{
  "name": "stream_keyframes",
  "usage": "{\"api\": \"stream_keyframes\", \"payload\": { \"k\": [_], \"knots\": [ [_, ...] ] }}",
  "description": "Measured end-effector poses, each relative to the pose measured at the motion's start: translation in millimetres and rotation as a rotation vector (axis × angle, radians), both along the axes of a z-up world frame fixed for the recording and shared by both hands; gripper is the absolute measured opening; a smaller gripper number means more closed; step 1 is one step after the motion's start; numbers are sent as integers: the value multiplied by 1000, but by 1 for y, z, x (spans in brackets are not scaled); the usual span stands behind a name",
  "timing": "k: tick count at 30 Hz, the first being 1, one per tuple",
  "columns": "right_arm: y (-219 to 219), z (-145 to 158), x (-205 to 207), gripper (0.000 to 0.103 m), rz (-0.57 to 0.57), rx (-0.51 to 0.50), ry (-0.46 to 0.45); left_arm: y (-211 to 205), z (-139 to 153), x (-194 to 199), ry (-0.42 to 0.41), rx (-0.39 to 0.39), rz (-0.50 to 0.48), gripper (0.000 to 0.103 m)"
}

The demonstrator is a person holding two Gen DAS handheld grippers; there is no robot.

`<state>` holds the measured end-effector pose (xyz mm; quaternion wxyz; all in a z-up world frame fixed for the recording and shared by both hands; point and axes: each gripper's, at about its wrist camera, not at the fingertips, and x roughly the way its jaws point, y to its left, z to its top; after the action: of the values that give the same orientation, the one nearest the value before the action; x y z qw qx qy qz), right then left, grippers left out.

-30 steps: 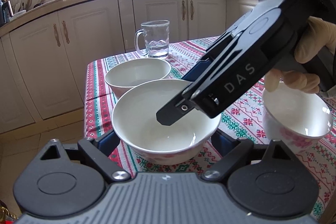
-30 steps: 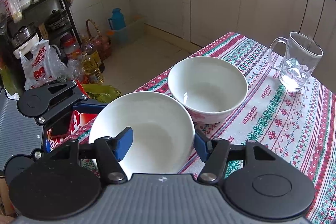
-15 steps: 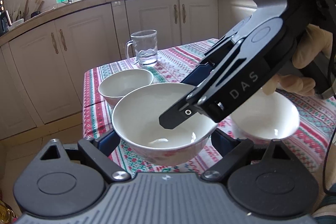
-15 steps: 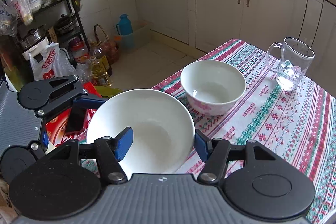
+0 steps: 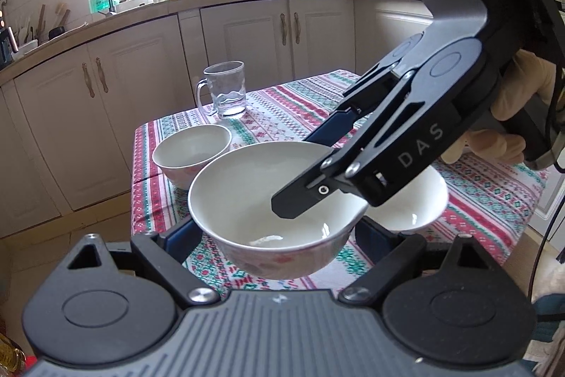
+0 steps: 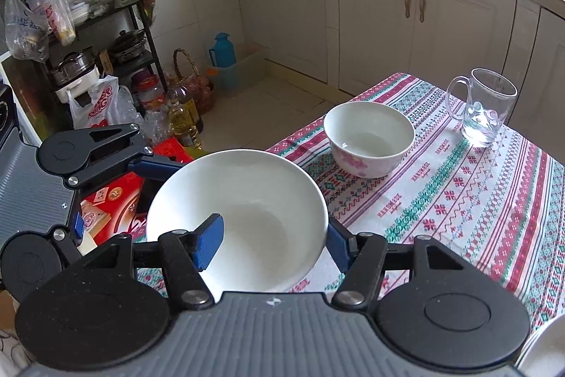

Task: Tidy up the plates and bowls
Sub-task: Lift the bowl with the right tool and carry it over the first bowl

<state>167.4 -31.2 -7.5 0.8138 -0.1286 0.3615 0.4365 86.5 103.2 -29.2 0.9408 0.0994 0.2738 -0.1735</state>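
A white bowl [image 5: 254,200] with pink flowers on its outside hangs in the air off the near corner of the table. My left gripper [image 5: 277,232] is shut on it, a blue pad against each side. My right gripper [image 5: 300,172] comes in from the right and is shut on the same bowl's [image 6: 243,200] rim, one pad [image 6: 208,241] inside and the other outside the wall. A second floral bowl [image 5: 192,154] [image 6: 369,136] stands on the table near its corner. A third white bowl [image 5: 416,204] sits behind the right gripper.
The table [image 5: 282,108] has a striped red, green and white cloth [image 6: 459,200]. A glass mug [image 5: 226,90] [image 6: 483,108] stands at its far side. White cabinets ring the room. Bottles, bags and a black rack [image 6: 116,41] crowd the floor left of the table. A gloved hand [image 5: 522,87] holds the right gripper.
Both grippers have risen and drawn back from the table with the bowl still between them. The bowls and mug on the table now look smaller and farther off.
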Motion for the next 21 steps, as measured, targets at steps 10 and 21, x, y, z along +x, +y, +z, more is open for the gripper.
{"api": "stream_keyframes", "payload": {
  "k": [10, 21],
  "knots": [
    [-30, 10, -21, 68, -28, 34, -22, -21, 7, -8, 2, 10, -46, 93],
    [-74, 19, -29, 68, -122, 46, -61, -55, 11, 6, -13, 3, -133, 93]
  ]
}}
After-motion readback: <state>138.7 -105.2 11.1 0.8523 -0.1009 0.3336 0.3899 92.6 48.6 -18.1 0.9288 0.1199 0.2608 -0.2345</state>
